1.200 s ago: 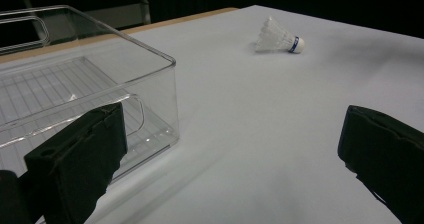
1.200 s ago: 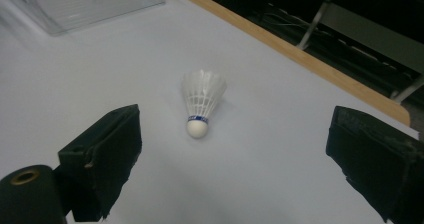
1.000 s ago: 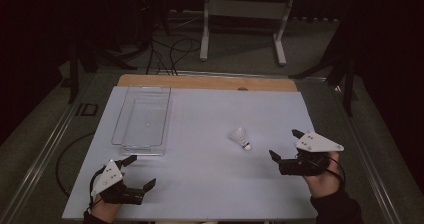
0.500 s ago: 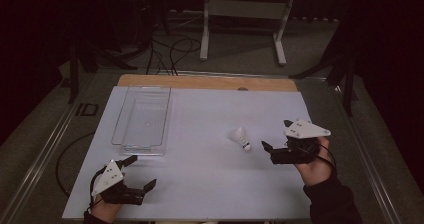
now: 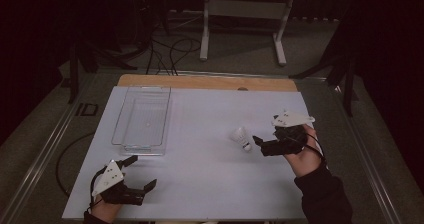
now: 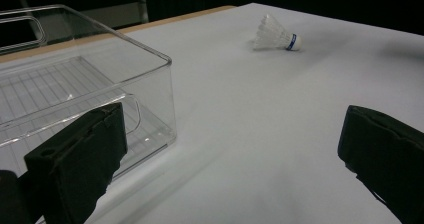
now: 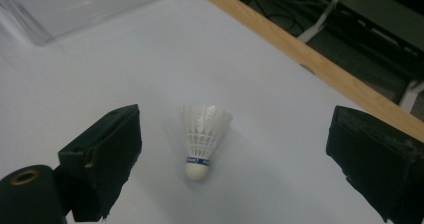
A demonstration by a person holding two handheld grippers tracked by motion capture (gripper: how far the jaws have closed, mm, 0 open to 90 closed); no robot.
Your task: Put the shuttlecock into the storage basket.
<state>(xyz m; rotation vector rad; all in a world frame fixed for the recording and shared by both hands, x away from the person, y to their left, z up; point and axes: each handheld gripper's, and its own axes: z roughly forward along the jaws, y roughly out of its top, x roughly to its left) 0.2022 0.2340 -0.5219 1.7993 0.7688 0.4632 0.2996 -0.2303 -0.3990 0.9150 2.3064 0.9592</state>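
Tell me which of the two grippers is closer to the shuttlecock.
The right gripper: its open jaws sit just beside the shuttlecock, cork end toward them. The left gripper is far off at the table's near edge.

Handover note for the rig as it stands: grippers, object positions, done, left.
Right gripper: open, jaws straddling the shuttlecock line, not touching it.
Left gripper: open, holding nothing, near the table's front edge beside the clear bin.
Shuttlecock lies on its side on the white table, cork end toward the right gripper. Bin looks empty.
Done: nothing grasped yet.
Left: probably close on the shuttlecock and drop it in the bin.
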